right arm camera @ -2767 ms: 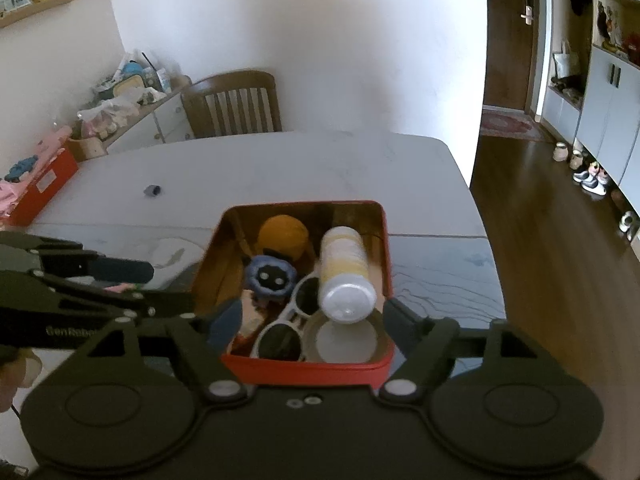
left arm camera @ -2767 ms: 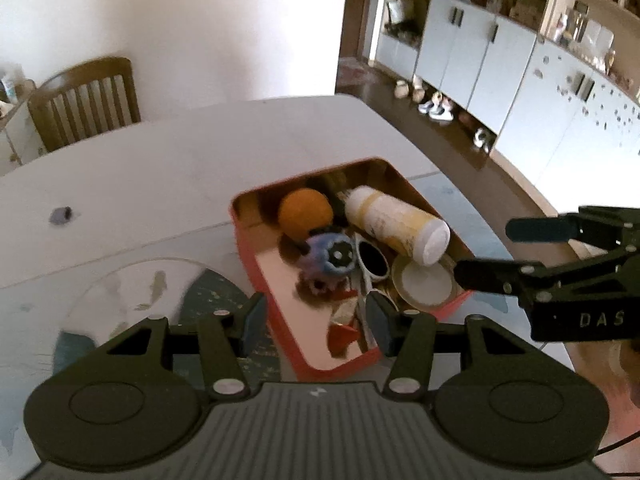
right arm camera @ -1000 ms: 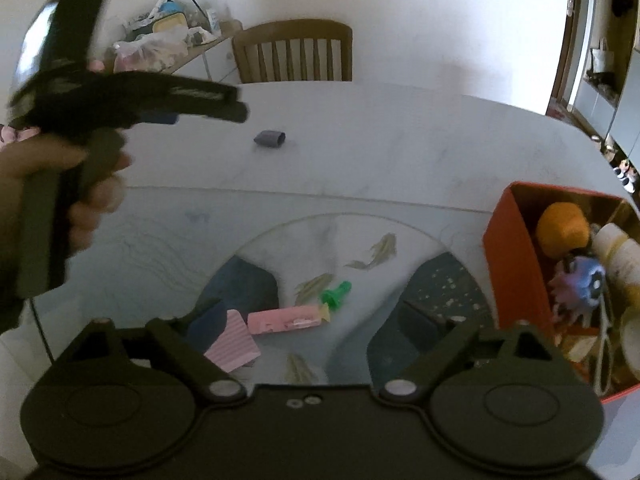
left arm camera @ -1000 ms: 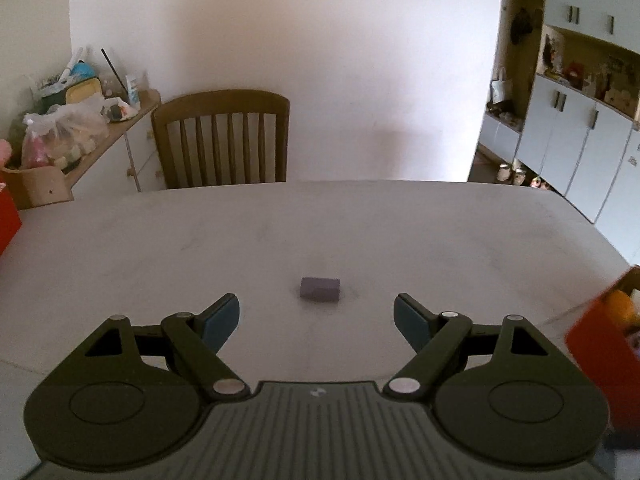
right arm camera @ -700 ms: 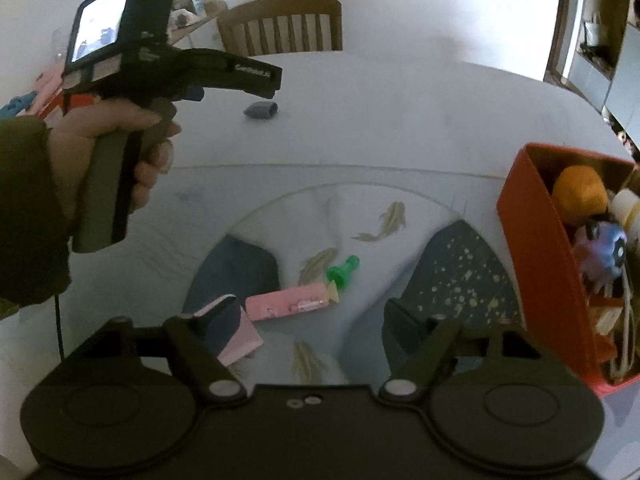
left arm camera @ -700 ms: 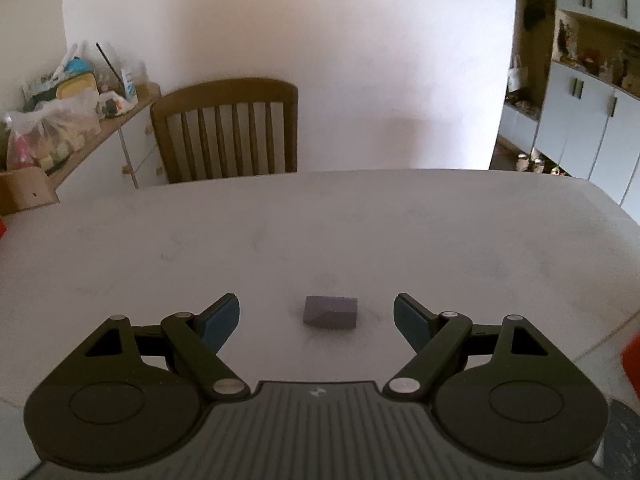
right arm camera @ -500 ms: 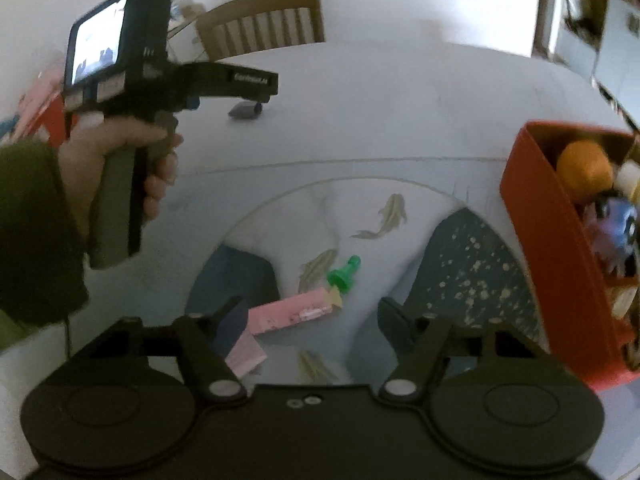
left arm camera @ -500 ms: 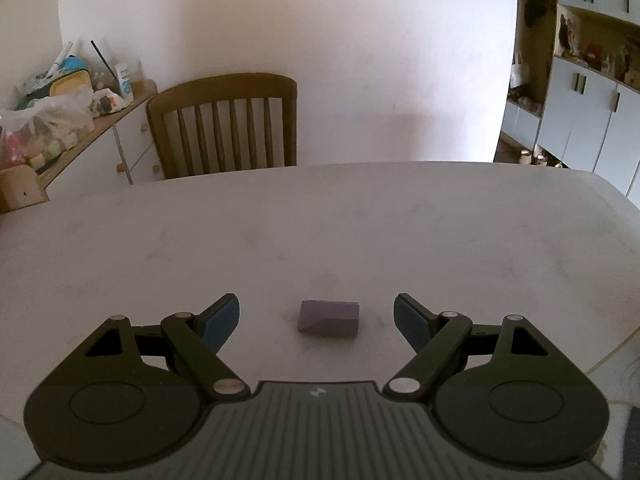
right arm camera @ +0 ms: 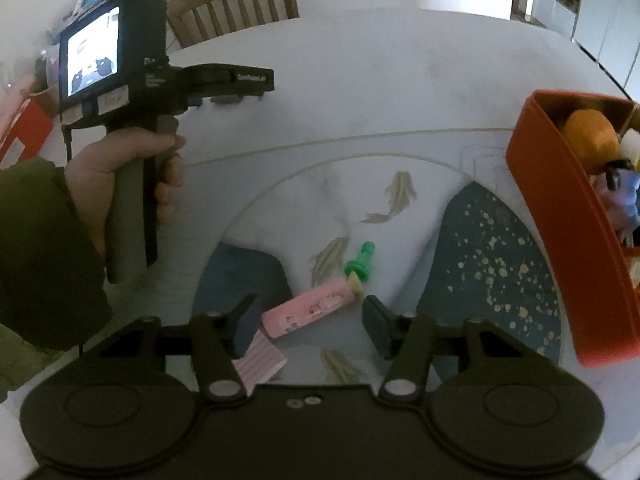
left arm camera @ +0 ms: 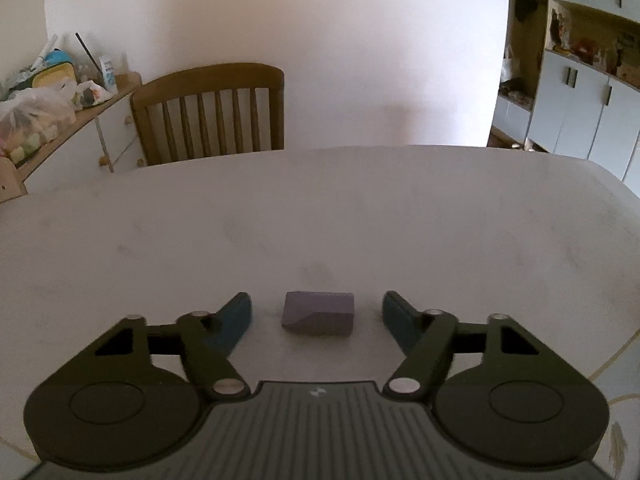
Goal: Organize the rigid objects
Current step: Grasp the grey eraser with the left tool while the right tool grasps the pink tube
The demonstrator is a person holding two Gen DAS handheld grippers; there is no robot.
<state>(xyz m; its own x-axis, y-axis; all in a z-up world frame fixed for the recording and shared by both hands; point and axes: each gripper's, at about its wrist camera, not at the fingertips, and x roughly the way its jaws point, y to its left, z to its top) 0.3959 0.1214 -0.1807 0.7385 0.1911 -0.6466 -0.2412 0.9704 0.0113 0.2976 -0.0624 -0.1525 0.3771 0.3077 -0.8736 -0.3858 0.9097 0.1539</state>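
A small grey-purple block (left arm camera: 319, 313) lies on the white table (left arm camera: 320, 216), between the blue pads of my left gripper (left arm camera: 317, 312). Its jaws are closing and clear gaps remain on both sides of the block. In the right wrist view my right gripper (right arm camera: 308, 318) hangs over a pink rectangular eraser (right arm camera: 307, 311), its jaws closing around the eraser without touching. A green peg (right arm camera: 361, 263) lies just beyond the eraser and a pink striped piece (right arm camera: 260, 362) lies under the left finger. The left gripper (right arm camera: 232, 98) shows there too, held by a hand over the same block (right arm camera: 227, 100).
A red bin (right arm camera: 560, 216) holding an orange ball, a blue toy and other items stands at the right on a fish-patterned mat (right arm camera: 496, 248). A wooden chair (left arm camera: 212, 116) stands behind the table. A cluttered sideboard (left arm camera: 44, 104) is at the far left.
My left gripper sank onto the grey-purple block and its pads narrowed around it. My right gripper dropped towards the pink eraser and its jaws drew in.
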